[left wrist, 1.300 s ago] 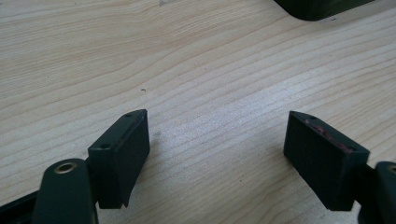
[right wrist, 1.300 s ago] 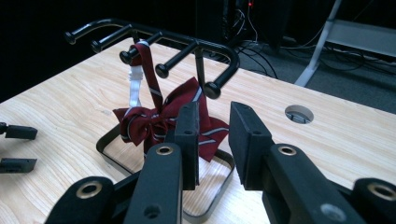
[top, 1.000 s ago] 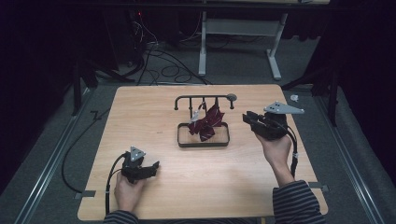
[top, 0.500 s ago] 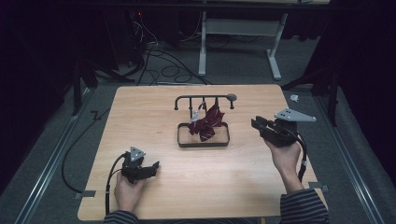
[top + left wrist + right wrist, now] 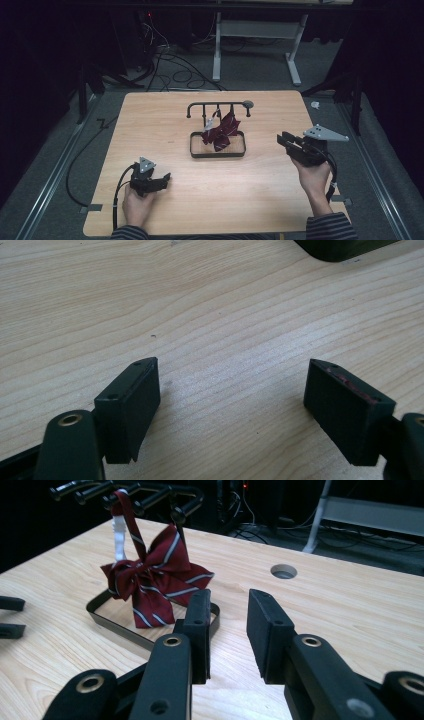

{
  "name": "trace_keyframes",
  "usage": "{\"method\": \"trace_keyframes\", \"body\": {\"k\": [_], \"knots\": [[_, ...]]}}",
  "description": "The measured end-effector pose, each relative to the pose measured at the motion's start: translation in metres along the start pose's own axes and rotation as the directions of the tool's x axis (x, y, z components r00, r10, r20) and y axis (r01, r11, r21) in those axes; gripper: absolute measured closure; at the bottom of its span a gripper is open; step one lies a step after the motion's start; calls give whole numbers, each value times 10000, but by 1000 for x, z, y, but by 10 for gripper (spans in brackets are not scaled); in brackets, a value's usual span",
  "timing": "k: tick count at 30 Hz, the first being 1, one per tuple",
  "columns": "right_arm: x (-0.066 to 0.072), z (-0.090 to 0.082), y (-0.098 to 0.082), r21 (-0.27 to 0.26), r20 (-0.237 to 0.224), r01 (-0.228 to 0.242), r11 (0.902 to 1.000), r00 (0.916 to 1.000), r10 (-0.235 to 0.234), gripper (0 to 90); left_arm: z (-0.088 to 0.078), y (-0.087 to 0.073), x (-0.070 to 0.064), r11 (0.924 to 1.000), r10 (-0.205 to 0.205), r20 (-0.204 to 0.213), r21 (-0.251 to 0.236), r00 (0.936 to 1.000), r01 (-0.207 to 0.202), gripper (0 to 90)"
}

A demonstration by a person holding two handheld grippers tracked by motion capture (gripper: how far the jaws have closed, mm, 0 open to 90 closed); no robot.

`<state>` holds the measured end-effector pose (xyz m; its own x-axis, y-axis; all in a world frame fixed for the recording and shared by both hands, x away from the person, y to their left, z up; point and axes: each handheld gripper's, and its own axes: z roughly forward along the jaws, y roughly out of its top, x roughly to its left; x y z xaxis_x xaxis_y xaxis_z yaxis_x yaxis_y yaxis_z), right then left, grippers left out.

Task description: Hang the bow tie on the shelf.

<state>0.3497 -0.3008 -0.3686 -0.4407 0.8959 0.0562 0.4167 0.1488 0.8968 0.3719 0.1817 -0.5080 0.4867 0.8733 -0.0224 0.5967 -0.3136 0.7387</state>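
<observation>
Both grippers, the left gripper (image 5: 159, 181) and the right gripper (image 5: 286, 141), are showing black bodies, grey three-cornered plates and trailing black cables; striped sleeves (image 5: 327, 227) are covering the forearms.

The black rack (image 5: 218, 106) with its tray (image 5: 218, 153) stands mid-tabletop (image 5: 150, 115), the one obstacle, with a red striped bow tie (image 5: 220, 132) hanging inside it. Left, right and in front of the rack the wood lies bare. A round hole (image 5: 283, 571) sits just beyond the rack's right end.
</observation>
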Motion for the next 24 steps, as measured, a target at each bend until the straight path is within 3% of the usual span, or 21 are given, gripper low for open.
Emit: {"method": "trace_keyframes", "body": {"k": [24], "knots": [[3, -6, -32, 107, -38, -396, 9992, 9992, 397, 712, 0, 0, 0, 10000, 12, 4, 14, 10000, -12, 230]]}}
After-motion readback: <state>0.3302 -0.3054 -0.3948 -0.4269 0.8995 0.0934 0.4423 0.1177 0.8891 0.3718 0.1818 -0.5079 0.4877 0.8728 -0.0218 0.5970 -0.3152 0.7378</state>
